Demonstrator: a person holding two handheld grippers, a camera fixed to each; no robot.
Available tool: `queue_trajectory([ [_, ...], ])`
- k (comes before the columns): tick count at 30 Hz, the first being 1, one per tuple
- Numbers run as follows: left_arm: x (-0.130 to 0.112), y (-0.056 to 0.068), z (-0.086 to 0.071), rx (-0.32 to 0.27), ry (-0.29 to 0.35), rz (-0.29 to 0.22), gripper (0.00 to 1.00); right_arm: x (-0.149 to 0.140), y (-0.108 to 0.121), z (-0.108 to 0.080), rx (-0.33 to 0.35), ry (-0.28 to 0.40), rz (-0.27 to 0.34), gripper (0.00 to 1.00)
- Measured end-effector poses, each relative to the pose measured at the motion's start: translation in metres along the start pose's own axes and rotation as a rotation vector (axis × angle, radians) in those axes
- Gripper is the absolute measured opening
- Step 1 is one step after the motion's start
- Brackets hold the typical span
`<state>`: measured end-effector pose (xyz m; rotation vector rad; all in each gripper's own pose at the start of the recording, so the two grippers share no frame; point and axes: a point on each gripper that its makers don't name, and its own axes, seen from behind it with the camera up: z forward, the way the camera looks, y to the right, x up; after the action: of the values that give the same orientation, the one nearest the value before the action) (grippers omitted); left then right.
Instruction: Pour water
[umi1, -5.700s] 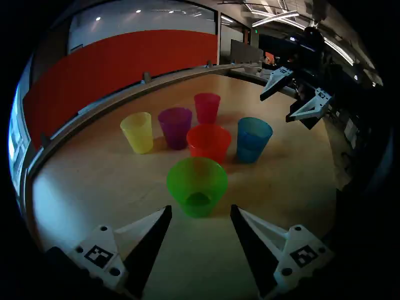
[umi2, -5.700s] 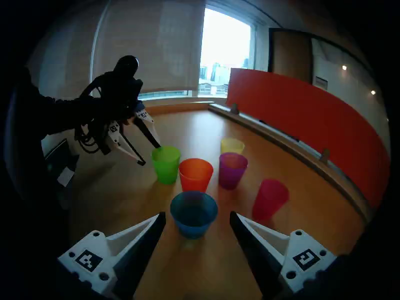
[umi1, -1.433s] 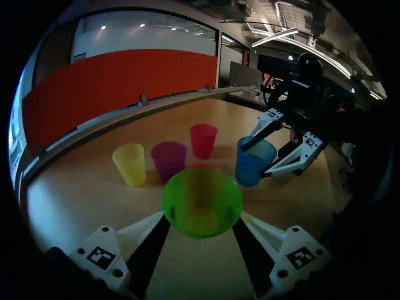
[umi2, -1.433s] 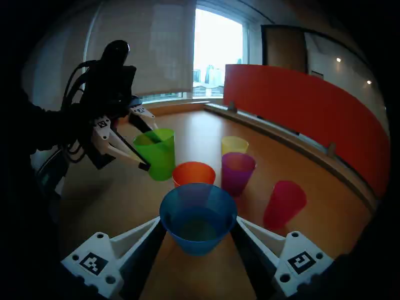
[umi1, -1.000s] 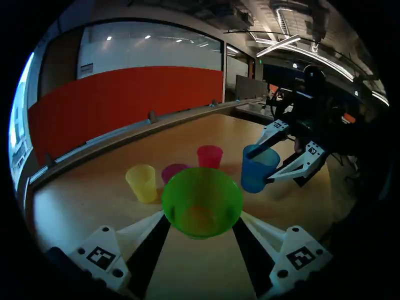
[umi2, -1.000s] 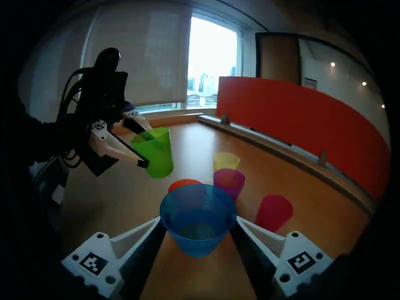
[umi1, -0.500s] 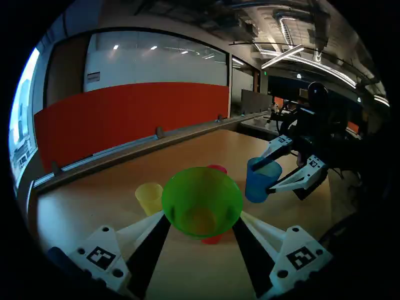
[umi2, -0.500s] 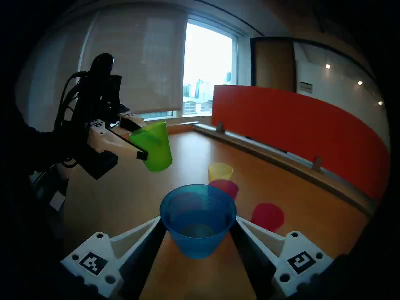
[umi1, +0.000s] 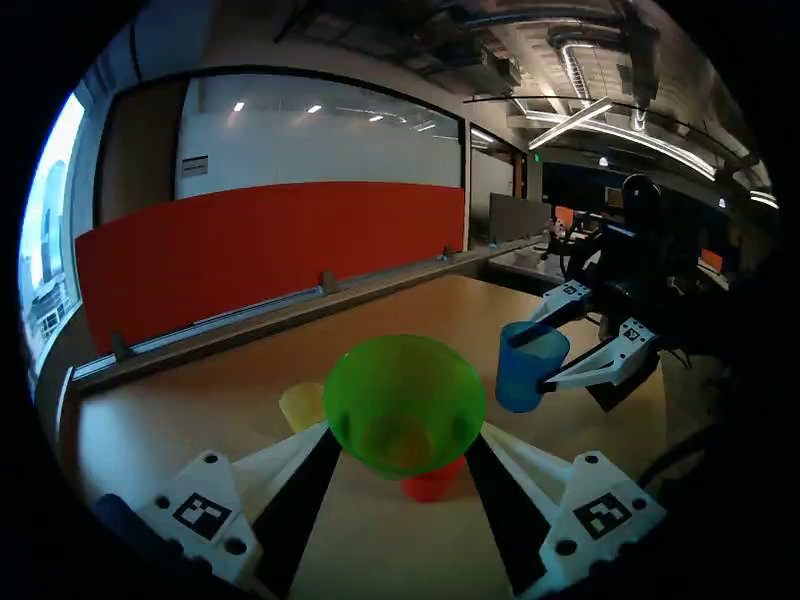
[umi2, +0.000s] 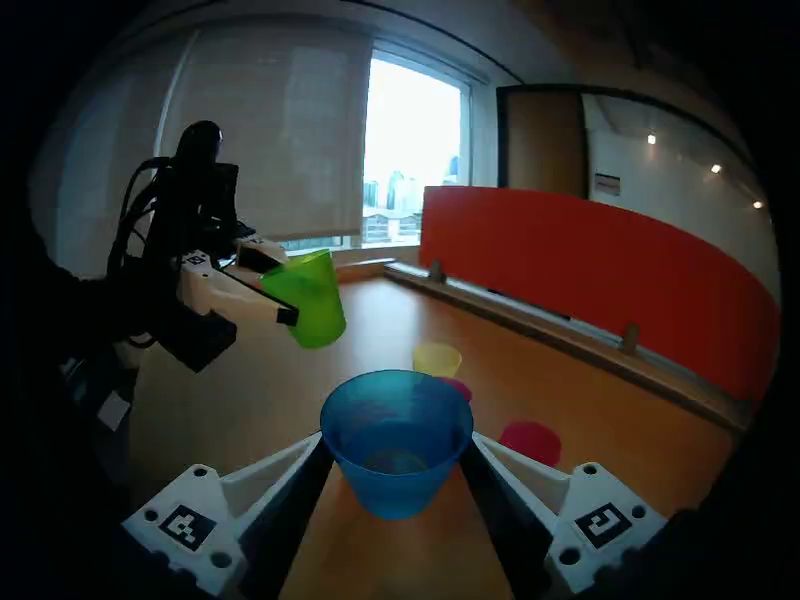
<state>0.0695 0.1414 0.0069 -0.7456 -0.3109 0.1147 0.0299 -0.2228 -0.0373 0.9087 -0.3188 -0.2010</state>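
Left tool (umi2: 288, 290), at the upper left of the right gripper view, is clamped on the green cup (umi2: 308, 300), a finger pressed to either side of its wall. At bottom centre the right tool (umi2: 397, 455) grips the blue cup (umi2: 397, 430) between its two white fingers, and a little water shows in the cup's bottom. Just past the blue rim stand the yellow cup (umi2: 437, 358) and a sliver of the purple cup (umi2: 460, 388). Further right is the pink cup (umi2: 530, 440), and all three stand on the wooden bench (umi2: 250, 390). In the left gripper view the yellow cup peeks out left of the green one. The orange cup (umi1: 432, 487) stands on the bench just below it. At right the blue cup hangs in the air, apart from the green.
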Motion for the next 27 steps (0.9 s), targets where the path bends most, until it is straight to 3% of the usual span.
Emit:
queue_trajectory([
  [27,0.027,0.008,-0.009,0.002,0.086,-0.005,0.82,0.025,-0.003,-0.006,-0.008,0.087,-0.006,0.88],
])
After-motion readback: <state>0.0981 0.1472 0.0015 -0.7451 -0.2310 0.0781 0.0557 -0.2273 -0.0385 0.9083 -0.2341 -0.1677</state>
